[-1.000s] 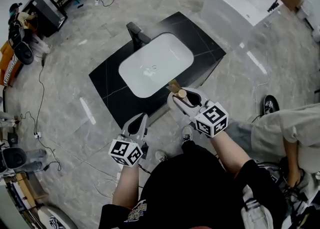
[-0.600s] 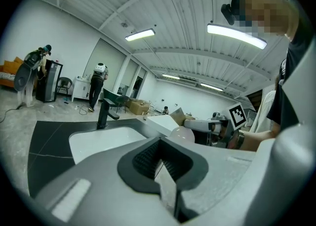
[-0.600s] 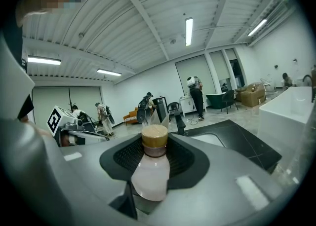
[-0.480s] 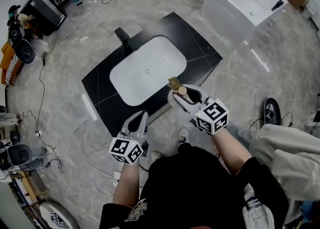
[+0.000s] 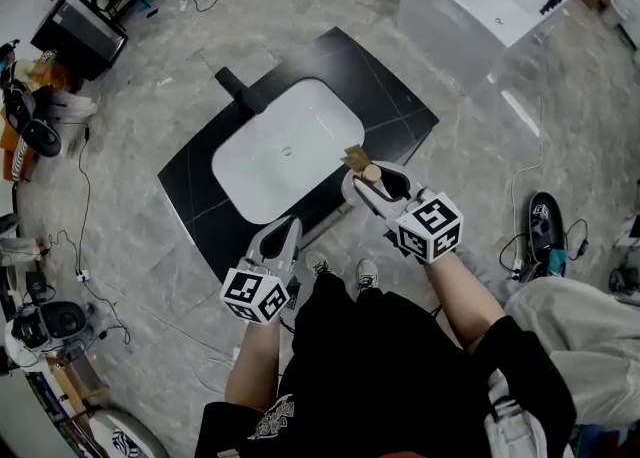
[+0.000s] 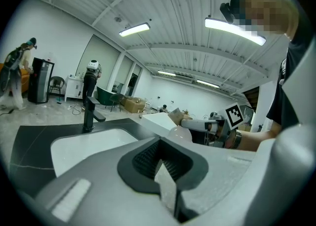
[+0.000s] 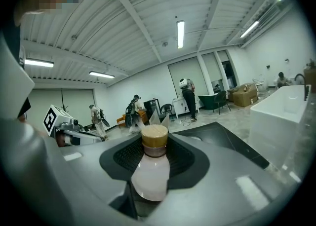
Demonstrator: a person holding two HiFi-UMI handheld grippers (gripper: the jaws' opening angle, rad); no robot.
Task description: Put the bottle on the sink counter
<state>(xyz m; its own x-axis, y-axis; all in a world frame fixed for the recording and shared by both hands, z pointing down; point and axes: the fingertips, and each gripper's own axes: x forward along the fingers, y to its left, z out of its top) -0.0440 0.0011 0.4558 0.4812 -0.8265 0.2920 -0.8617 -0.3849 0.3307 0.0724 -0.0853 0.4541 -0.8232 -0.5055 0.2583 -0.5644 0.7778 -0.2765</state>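
My right gripper [image 5: 368, 176] pinches the one bottle [image 7: 150, 170]; my left gripper [image 5: 287, 231] is pressed together; one sink [image 5: 260, 166] lies upper-centre.

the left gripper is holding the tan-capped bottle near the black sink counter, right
No, the right gripper holds the tan-capped bottle near the black sink counter. The right gripper view shows it between those jaws; the left gripper has nothing in its jaws.

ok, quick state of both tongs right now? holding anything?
Left tongs: closed, nothing between them.
Right tongs: closed on the bottle.
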